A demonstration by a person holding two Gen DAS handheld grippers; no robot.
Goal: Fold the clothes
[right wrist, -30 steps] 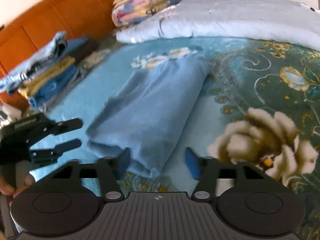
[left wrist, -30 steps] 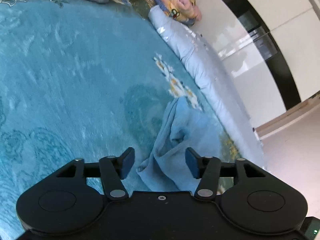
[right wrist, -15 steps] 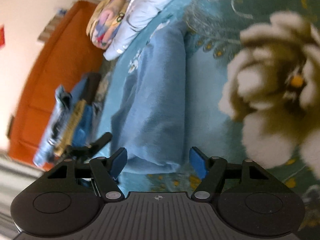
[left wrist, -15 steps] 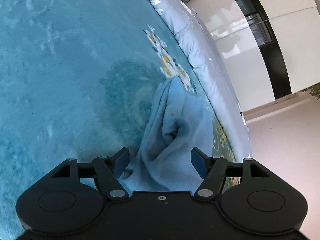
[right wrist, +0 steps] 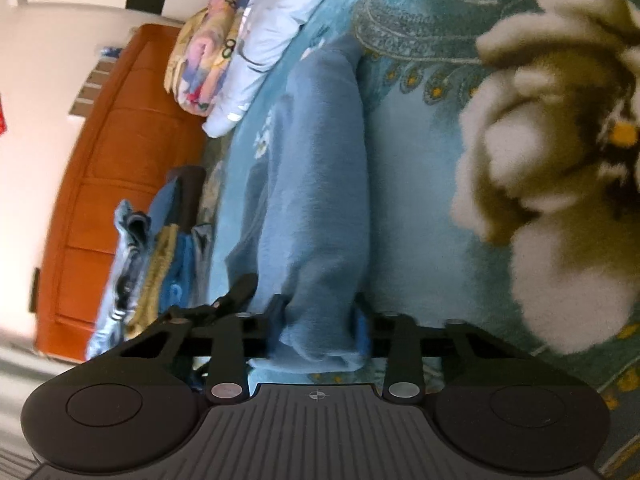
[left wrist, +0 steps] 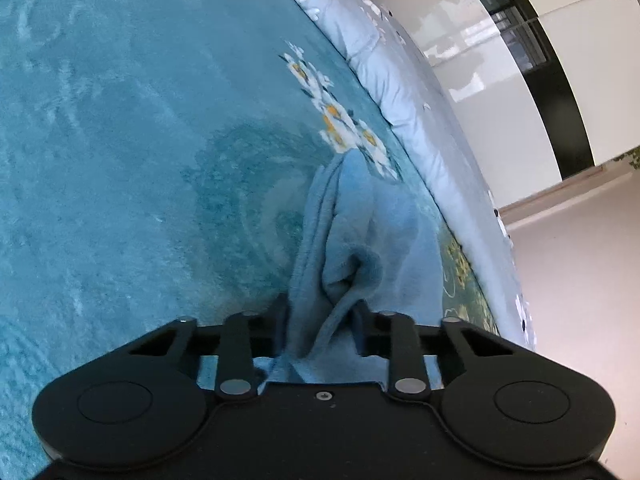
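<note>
A light blue folded garment [left wrist: 372, 240] lies on the teal flowered bedspread [left wrist: 120, 160]. My left gripper [left wrist: 320, 320] is shut on the garment's near edge, with cloth bunched between the jaws. In the right wrist view the same garment [right wrist: 316, 200] stretches away as a long folded strip. My right gripper [right wrist: 318, 320] is shut on its near end. The left gripper's fingers [right wrist: 236, 292] show just to the left of the garment in that view.
A rolled pale blue quilt [left wrist: 400, 80] runs along the bed's far side, with a flowered blanket [right wrist: 204, 64] at its end. A stack of folded clothes [right wrist: 160, 256] sits by the orange headboard [right wrist: 104, 184]. A large cream flower print [right wrist: 560, 140] marks the bedspread at right.
Both grippers have closed from open onto the near edge of the blue garment. The cloth now bunches between the jaws of each.
</note>
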